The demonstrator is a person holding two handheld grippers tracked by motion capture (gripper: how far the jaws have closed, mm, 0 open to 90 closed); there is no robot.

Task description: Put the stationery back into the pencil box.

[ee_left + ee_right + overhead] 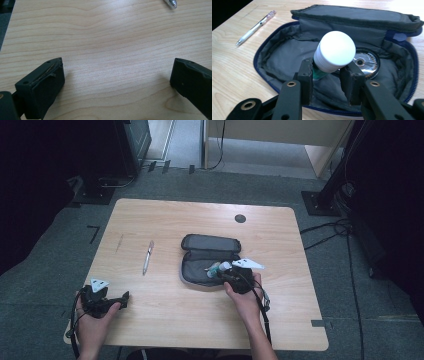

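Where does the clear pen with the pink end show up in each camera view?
High view: clear pen with a pink end lies left of the open grey zip pouch.
Left gripper view: a silvery tip at the top edge, probably this pen.
Right gripper view: pen upper left.
Shared landmark: light wooden table.

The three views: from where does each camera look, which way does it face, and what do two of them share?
High view: above the near edge, facing forward and down on the table; both forearms and hands show.
Left gripper view: on the left gripper, facing bare tabletop between its open jaws.
Right gripper view: on the right gripper, holding a white-capped tube over the open case.
Shared: the pen.
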